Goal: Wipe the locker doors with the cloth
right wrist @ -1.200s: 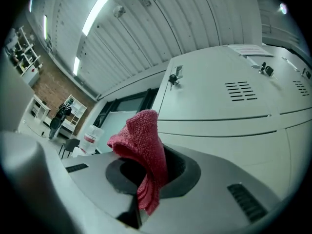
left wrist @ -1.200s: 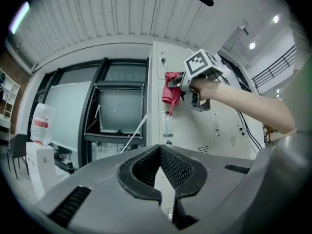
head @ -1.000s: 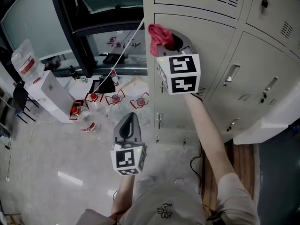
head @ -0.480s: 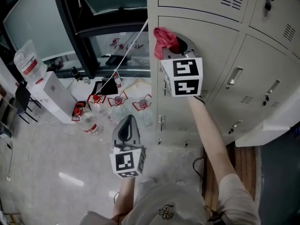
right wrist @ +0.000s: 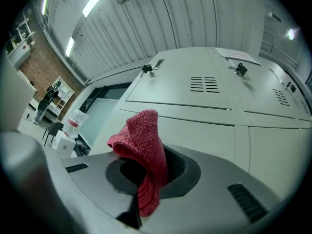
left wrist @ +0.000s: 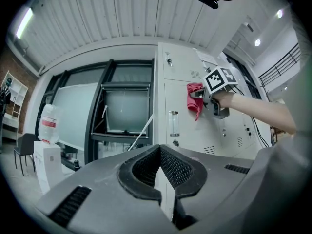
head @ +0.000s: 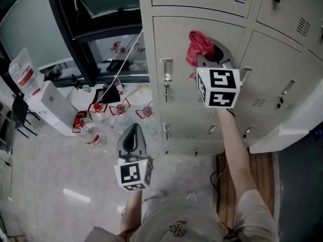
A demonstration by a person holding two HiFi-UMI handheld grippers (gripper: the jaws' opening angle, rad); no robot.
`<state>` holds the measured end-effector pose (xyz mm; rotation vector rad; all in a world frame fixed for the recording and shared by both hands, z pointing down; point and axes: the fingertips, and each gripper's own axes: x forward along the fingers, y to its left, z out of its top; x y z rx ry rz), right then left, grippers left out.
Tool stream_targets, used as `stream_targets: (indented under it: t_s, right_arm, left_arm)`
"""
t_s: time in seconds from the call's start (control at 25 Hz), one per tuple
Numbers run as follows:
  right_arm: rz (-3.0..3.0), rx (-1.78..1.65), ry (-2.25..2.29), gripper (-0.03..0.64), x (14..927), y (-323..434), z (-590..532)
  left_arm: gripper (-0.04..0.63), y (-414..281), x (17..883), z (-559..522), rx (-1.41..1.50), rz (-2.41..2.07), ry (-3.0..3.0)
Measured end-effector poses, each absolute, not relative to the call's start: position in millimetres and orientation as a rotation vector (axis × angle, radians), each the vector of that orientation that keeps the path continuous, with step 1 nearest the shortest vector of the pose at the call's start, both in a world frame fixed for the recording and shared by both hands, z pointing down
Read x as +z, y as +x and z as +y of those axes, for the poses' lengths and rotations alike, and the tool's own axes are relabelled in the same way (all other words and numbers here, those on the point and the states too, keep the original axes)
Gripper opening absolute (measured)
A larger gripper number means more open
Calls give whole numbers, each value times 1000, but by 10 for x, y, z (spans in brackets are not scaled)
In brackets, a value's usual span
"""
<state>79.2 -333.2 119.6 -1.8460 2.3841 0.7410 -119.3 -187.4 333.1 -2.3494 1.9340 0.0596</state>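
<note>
right tool slid rightward, cloth clamped in its jaws.

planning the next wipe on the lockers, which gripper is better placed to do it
Right. The right gripper is shut on the red cloth, up at the locker door. The left gripper hangs low over the floor, jaws together on nothing, away from that door.

Head view: from above, steeply down onto left gripper, right gripper and lockers. Left gripper view: well back, facing the lockers. Right gripper view: close to the doors, looking up them. All three share lockers and red cloth.
</note>
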Motion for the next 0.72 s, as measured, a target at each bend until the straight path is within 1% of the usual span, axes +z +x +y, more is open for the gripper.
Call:
stream_targets:
  t_s: [0.4,0.72]
  right_arm:
    - [2262,725,-2027,29,1206,1694,-3267]
    - [2203,692,-2112,29,1220,2134,-3226]
  left_arm:
    - [16,-879,3378,-1928,51,1883,-2398]
    - [16,-775,3379,-1914,46,1854,-2418]
